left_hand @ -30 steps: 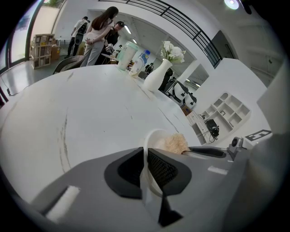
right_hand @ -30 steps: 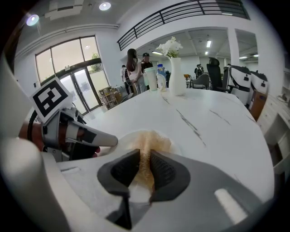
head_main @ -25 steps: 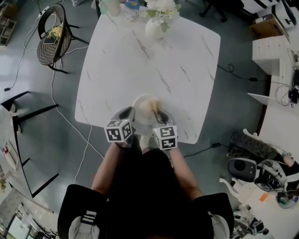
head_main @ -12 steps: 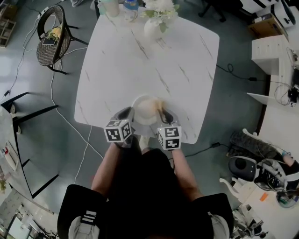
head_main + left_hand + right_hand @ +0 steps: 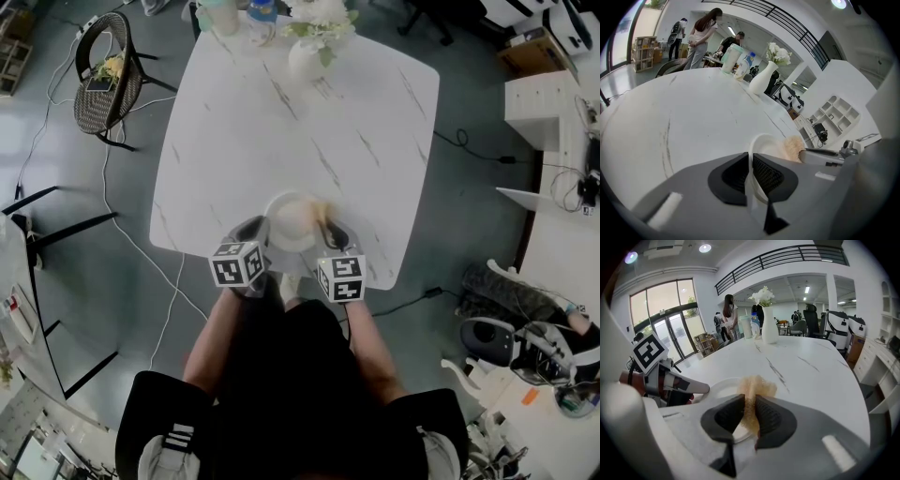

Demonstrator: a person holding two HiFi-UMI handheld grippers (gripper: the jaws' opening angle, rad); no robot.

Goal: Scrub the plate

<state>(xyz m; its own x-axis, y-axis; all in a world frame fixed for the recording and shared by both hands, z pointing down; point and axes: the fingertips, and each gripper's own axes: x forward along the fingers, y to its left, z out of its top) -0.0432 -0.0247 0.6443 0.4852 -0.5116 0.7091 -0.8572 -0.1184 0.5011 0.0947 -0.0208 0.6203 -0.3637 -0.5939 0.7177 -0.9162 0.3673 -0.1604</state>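
Sliding slightly rightward since a second ago, the right hand-held gripper [image 5: 749, 414] pinches a tan sponge [image 5: 754, 385] on the white plate [image 5: 283, 225]. Left hand-held gripper [image 5: 751, 172] clamps the plate's rim at the worktop's [image 5: 281, 122] near edge.

In the left gripper view, the lower rim of the round white plate [image 5: 761, 143] passes out of sight between the dark ribbed fingers [image 5: 768, 176] of the left gripper [image 5: 751, 161]. In the right gripper view, the lower part of the tan fibrous scrubbing pad [image 5: 753, 387] is hidden between the fingers of the right gripper [image 5: 750, 399]. In the head view, both sets of fingers lie under the gripper bodies and marker cubes, which also cover the plate's near edge. The pad reads there only as a blurred patch. The pale cup [image 5: 221, 13], the plastic bottle [image 5: 264, 9] and the white flowers [image 5: 323, 11] are cut off by that view's top edge.
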